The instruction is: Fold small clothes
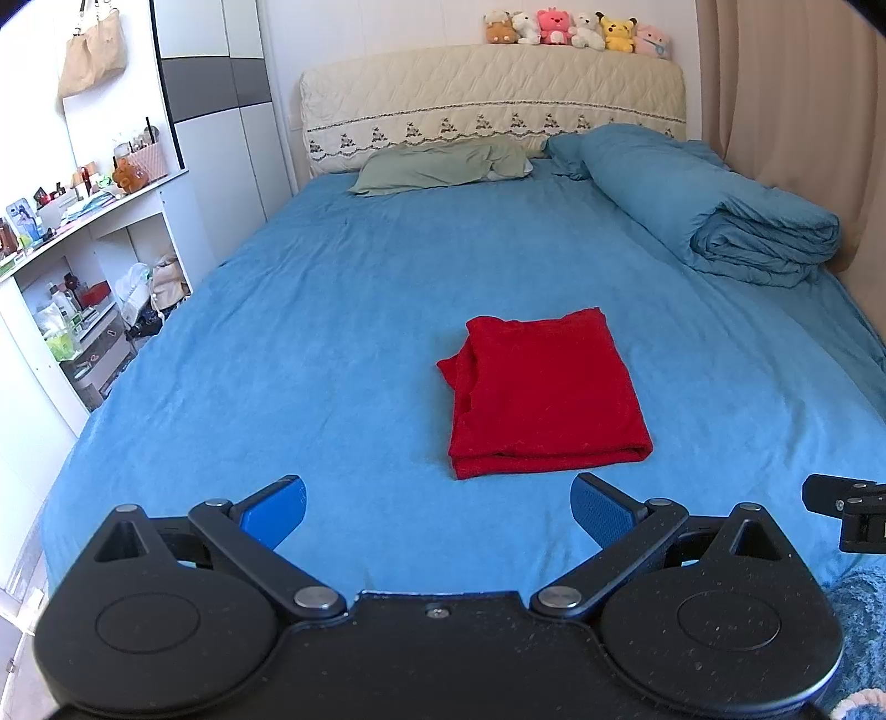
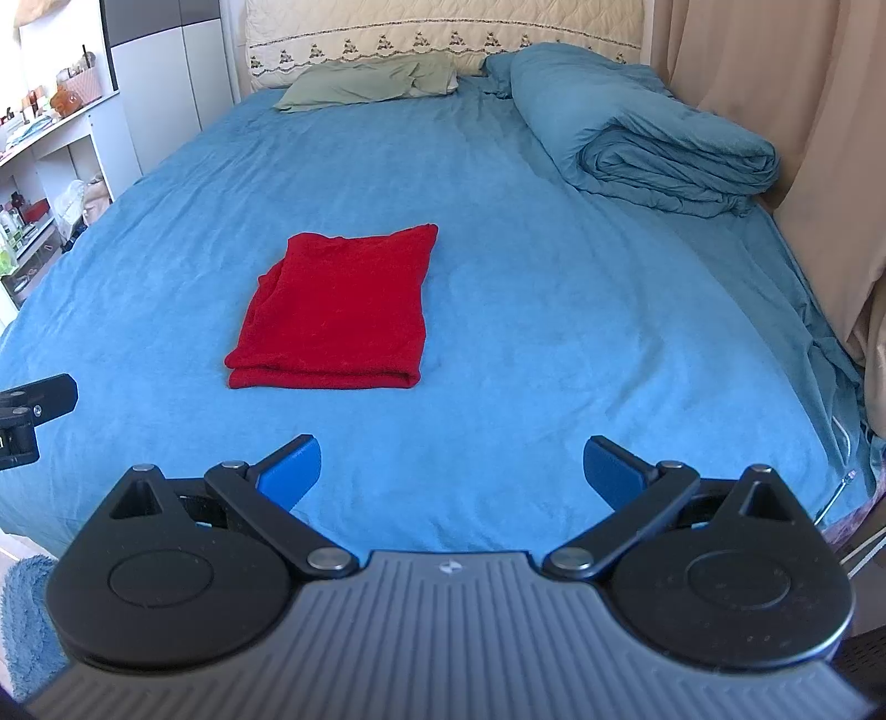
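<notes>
A red garment [image 1: 545, 390] lies folded into a neat rectangle on the blue bed sheet [image 1: 310, 343], its folded edge nearest me. The right wrist view has the same red garment [image 2: 338, 310] left of centre on the blue bed sheet [image 2: 554, 310]. My left gripper [image 1: 437, 507] hovers open just short of the garment's near edge, nothing between its blue pads. My right gripper [image 2: 451, 468] is open too, held back from the garment and to its right, and it holds nothing. A black part of each gripper shows at the edge of the other's view.
A rolled blue duvet [image 1: 714, 205] lies along the bed's right side by beige curtains [image 1: 792, 111]. A green pillow [image 1: 443, 166] rests at the quilted headboard [image 1: 493, 99], with several plush toys [image 1: 576, 27] on top. White shelves [image 1: 83, 249] full of small items stand on the left.
</notes>
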